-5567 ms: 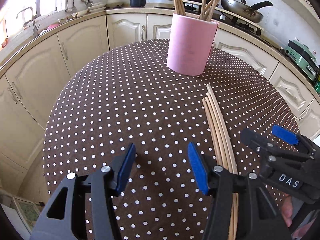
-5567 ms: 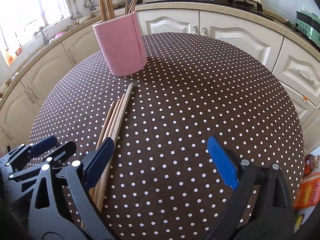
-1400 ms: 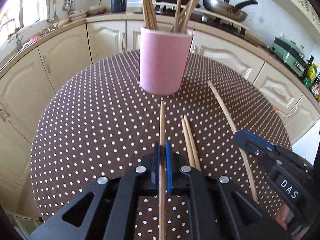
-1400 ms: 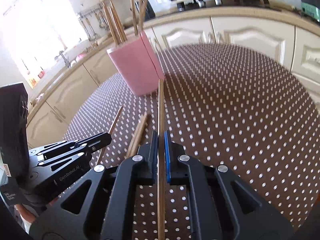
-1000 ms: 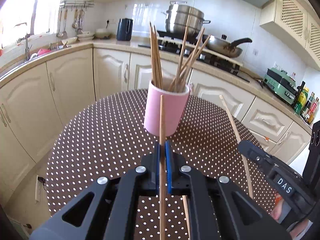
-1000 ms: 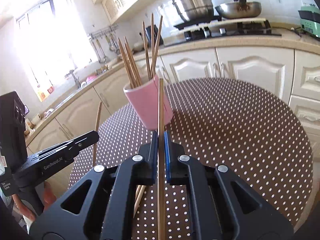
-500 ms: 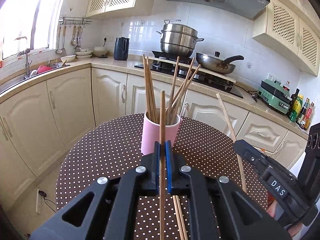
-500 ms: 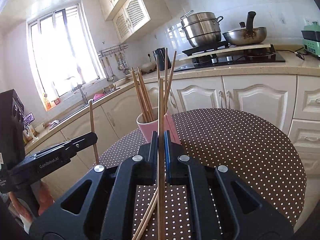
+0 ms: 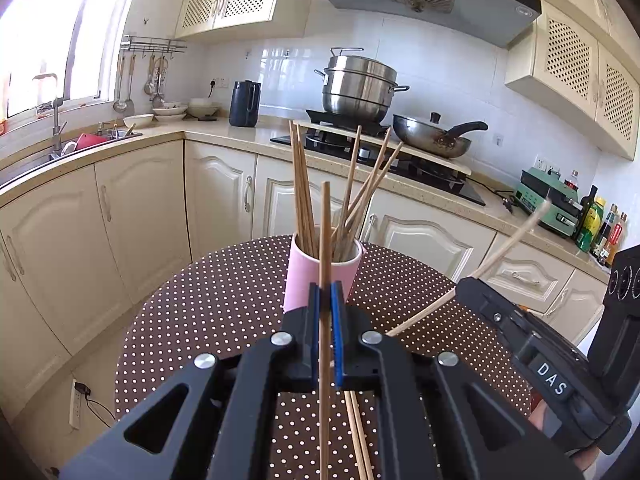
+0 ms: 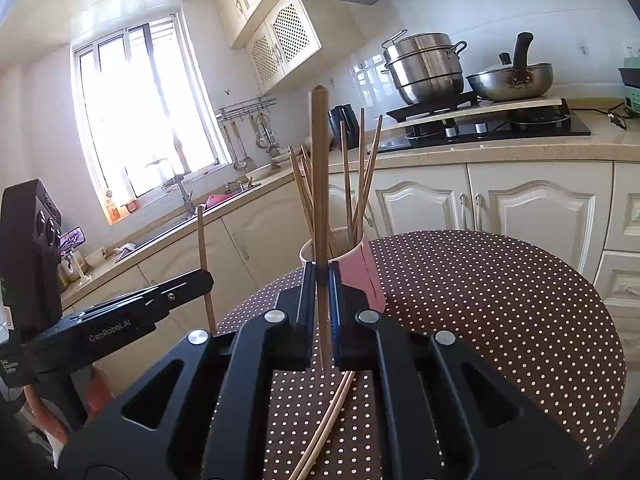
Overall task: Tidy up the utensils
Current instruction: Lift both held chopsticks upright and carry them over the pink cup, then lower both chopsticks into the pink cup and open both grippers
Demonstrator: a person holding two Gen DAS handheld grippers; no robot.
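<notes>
The pink cup [image 9: 320, 276] stands on the dotted table [image 9: 208, 312], already bristling with chopsticks. The left gripper [image 9: 325, 312] is clamped on one stick [image 9: 325, 240]; the right gripper [image 10: 322, 292] is clamped on another [image 10: 319, 176]. Both sticks are off the table, just short of the cup. Two loose sticks [image 9: 356, 432] lie on the cloth below. The likely trouble: a tip catches the crowded sticks or the rim and tips the cup, or the two sticks clash if both go in together. Thin round sticks may also pivot in the pads.
</notes>
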